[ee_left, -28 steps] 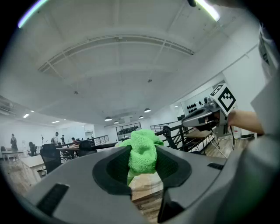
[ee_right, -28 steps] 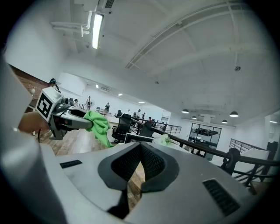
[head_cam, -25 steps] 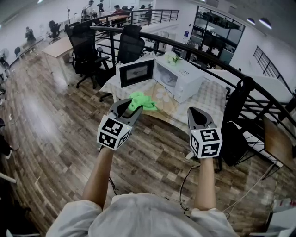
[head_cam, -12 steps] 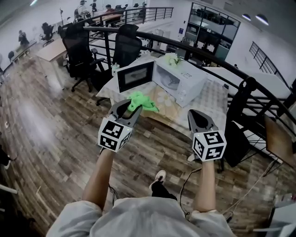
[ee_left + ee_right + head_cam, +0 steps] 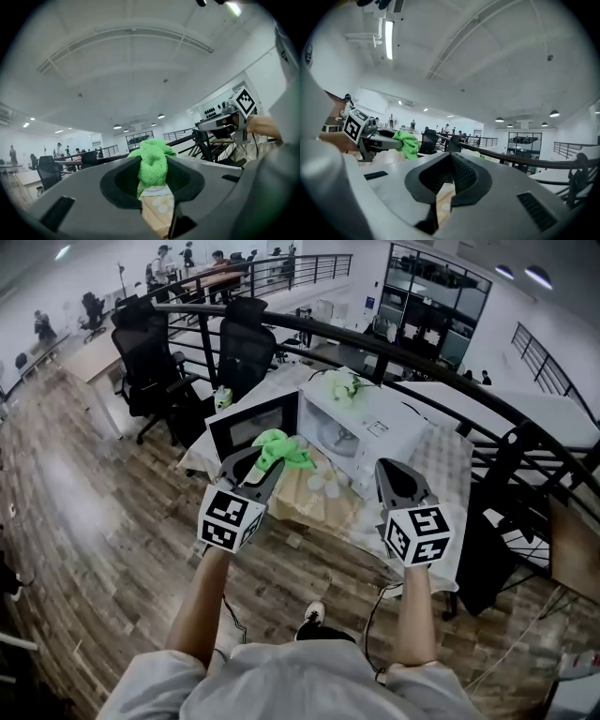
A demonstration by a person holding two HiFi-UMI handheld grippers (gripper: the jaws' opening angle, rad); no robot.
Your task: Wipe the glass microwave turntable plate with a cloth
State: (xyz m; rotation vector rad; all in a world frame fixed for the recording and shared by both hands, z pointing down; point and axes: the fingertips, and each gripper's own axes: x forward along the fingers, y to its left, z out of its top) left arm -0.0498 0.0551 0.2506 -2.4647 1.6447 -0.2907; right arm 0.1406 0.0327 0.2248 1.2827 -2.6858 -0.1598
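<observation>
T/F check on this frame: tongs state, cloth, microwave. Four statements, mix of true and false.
1. The left tongs are shut on the green cloth. True.
2. The right tongs hold a glass plate. False: they are shut with nothing between them.
3. The microwave has its door open. True.
4. The microwave stands on the floor. False: it stands on a table with a patterned cover.
</observation>
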